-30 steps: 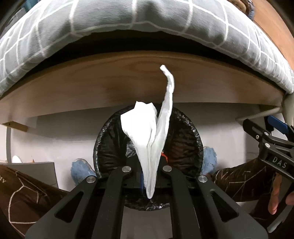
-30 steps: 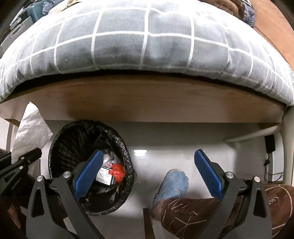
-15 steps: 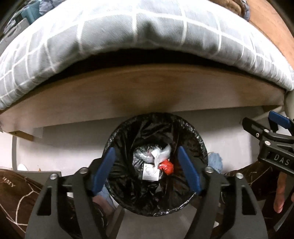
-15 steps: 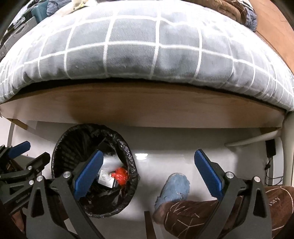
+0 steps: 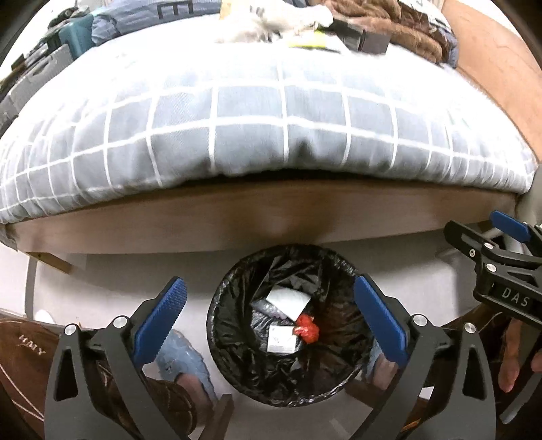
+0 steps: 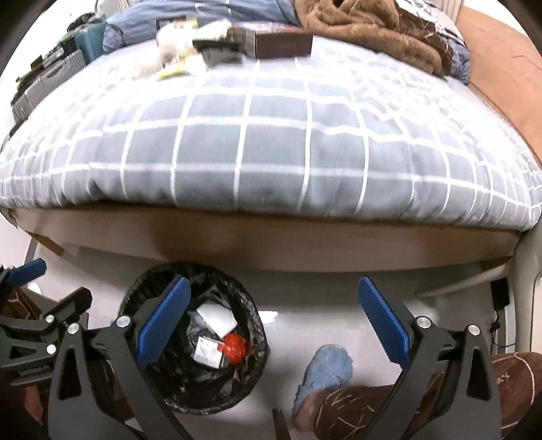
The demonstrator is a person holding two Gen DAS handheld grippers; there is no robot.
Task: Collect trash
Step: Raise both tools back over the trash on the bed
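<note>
While the left gripper (image 5: 269, 320) hangs over the bin (image 5: 288, 325), its fingers (image 5: 161, 316) are spreading apart with nothing between them; through the gap the left wrist view looks straight down into the black liner. There a white tissue (image 5: 288, 301) lies on top of the other trash, beside a red scrap (image 5: 306, 331) and a small white packet (image 5: 281, 340). I judge the drop step done: the tissue is in the bin, and this gripper is free for the next piece. Above the bin runs the wooden bed frame (image 5: 271, 216), and over it the grey checked duvet (image 5: 271, 128). At the far side of the bed lies blurred clutter (image 5: 271, 23), some of it white and crumpled. The right gripper shows at this view's right edge.

In the right wrist view, the right gripper (image 6: 272, 320) stands released too, its blue fingers (image 6: 384, 321) wide apart and empty, aimed at bare floor (image 6: 305, 304) just right of the bin (image 6: 193, 342). The tissue (image 6: 216, 316) again shows inside the liner. The person's slipper (image 6: 325, 372) and brown trouser leg (image 6: 389, 406) sit below. On the bed top, white crumpled stuff (image 6: 176, 44) lies beside a dark box (image 6: 283, 44); it may be more trash, though blur keeps me from being sure.

The next move calls for lifting a gripper toward the bed top, picking out what is really trash, and closing on it lightly, since tissue gives and slips.
</note>
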